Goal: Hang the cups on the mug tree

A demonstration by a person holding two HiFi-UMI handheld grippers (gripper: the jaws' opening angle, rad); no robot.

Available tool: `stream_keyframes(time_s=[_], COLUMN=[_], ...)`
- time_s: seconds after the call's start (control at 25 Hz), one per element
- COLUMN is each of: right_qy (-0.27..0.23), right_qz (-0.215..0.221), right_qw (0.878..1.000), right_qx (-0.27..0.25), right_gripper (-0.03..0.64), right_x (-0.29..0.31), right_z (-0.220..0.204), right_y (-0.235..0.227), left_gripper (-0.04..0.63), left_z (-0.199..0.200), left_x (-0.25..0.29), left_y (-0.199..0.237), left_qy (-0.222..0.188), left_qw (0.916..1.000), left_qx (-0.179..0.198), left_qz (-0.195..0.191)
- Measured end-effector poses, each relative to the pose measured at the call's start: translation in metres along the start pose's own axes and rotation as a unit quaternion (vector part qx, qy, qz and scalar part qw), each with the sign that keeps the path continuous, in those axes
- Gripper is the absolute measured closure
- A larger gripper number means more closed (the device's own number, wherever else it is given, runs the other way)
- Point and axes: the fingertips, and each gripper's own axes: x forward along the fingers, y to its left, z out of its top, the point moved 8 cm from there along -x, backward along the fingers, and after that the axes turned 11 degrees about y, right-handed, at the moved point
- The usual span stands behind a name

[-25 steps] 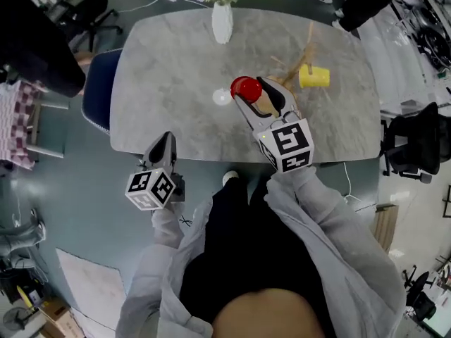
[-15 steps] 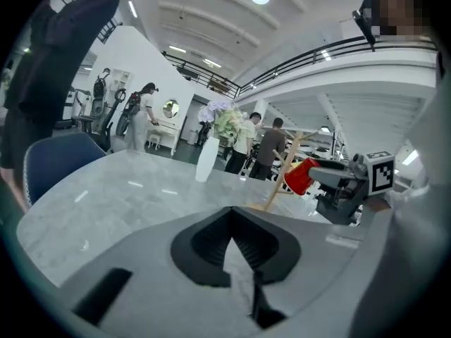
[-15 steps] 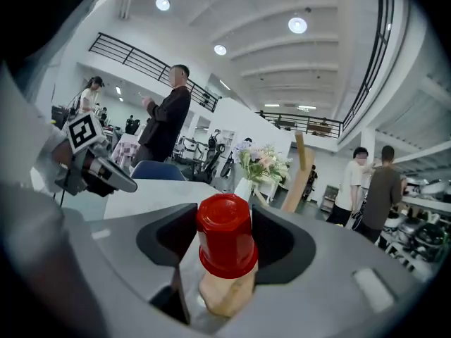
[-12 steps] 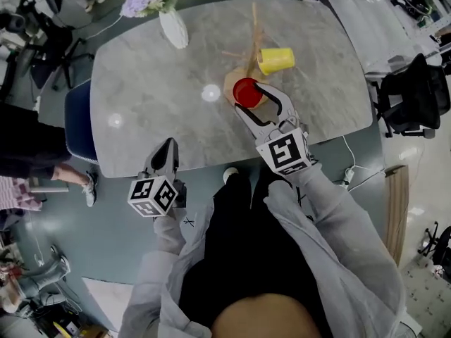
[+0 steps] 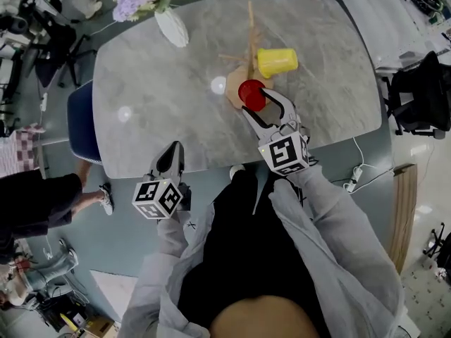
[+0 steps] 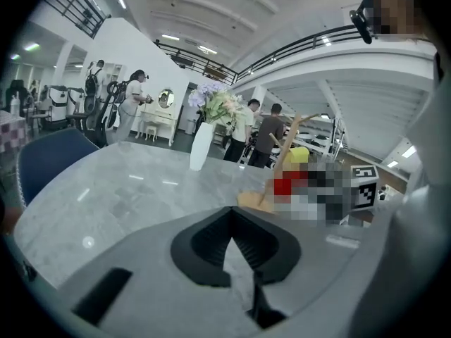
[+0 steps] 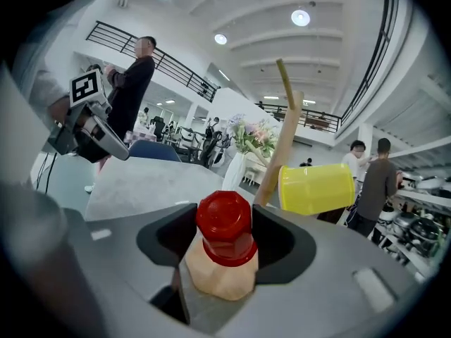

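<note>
Between the jaws of the right gripper (image 5: 256, 98) sits a red cup (image 5: 251, 93), pinched by its sides, the jaws held partly apart by it. The cup is just over the tan foot of the mug tree (image 5: 249, 44), close beside the trunk. A yellow cup (image 5: 276, 62) hangs on a branch just beyond. Well apart, the left gripper (image 5: 170, 158) has its jaws together and empty at the near edge of the table (image 5: 155, 83). A vase (image 5: 173, 28) stands at the far side.

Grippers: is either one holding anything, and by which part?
The right gripper clamps the red cup across its sides; the left gripper is shut, holding nothing.
</note>
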Motion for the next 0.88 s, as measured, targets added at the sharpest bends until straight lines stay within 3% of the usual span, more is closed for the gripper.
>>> stream_keyframes(time_s=[0.4, 0.48, 0.64, 0.88], right_qy=[0.012, 0.01, -0.002, -0.023], right_qz=[0.007, 0.019, 0.045, 0.068], right_qw=[1.0, 0.999, 0.995, 0.977], right_qx=[0.013, 0.026, 0.087, 0.2], right_gripper=[0.359, 0.299, 0.224, 0.227], right_x=[0.005, 0.004, -0.01, -0.057], right_z=[-0.009, -0.009, -0.01, -0.002], right_y=[-0.001, 0.0, 0.001, -0.021], left_gripper=[0.598, 0.598, 0.598, 0.598], left_z=[0.007, 0.008, 0.012, 0.034], left_x=[0.016, 0.019, 0.021, 0.026], left_y=[-0.017, -0.02, -0.025, -0.039], left_qy=[0.012, 0.012, 0.008, -0.022], left_qw=[0.9994, 0.9991, 0.9982, 0.9941], left_qx=[0.018, 0.022, 0.024, 0.002], left_qz=[-0.027, -0.035, -0.054, -0.107])
